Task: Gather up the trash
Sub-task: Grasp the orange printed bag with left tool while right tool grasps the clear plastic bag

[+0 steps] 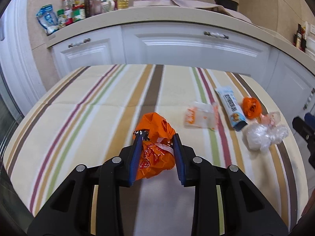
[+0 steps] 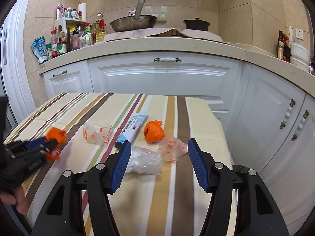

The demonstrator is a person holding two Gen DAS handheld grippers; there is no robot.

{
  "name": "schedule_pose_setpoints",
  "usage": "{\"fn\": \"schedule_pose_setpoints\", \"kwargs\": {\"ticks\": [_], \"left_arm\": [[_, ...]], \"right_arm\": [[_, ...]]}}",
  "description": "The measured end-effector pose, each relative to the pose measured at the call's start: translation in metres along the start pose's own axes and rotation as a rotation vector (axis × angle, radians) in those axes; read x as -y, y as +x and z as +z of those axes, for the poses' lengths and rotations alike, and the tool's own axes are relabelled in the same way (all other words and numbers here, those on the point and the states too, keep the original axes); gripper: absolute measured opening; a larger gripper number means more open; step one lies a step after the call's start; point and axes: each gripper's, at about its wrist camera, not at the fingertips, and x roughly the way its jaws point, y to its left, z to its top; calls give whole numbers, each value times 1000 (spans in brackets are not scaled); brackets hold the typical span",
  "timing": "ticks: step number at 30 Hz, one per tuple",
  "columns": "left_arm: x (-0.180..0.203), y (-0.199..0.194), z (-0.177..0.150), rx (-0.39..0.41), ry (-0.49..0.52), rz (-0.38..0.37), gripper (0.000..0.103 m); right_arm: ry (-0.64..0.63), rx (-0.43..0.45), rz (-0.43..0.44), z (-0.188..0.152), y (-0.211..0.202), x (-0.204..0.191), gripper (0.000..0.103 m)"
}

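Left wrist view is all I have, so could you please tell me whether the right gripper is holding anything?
Observer: No. The right gripper is open and empty; the crumpled clear plastic lies on the table in line with its jaws.
Operator: Thank you. Is anything past the table's right edge?
Observer: A dark rounded rim shows low beside the striped table. It may be a bin, but I cannot tell.

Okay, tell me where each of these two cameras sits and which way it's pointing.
Left wrist: on the left gripper, looking across the striped table toward the white cabinets; its blue fingers clamp an orange bag.
Right wrist: on the right gripper, open above a clear plastic bag, facing the same cabinets; a hand shows at left.
Shared: table, blue-and-white wrapper, small orange wad, and each view catches the other gripper.
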Motion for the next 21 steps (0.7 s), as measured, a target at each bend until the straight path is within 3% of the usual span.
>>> {"fn": "schedule_pose_setpoints", "kwargs": {"ticks": [6, 14, 21], "left_arm": [[-36, -7, 9, 23, -53, 82, 31], [-54, -5, 11, 20, -87, 110, 31], [-54, -4, 11, 22, -92, 107, 31]], "right_arm": [[-17, -38, 4, -3, 12, -11, 59], [13, -129, 7, -6, 34, -8, 59], [37, -172, 46, -12, 43, -8, 39]]}}
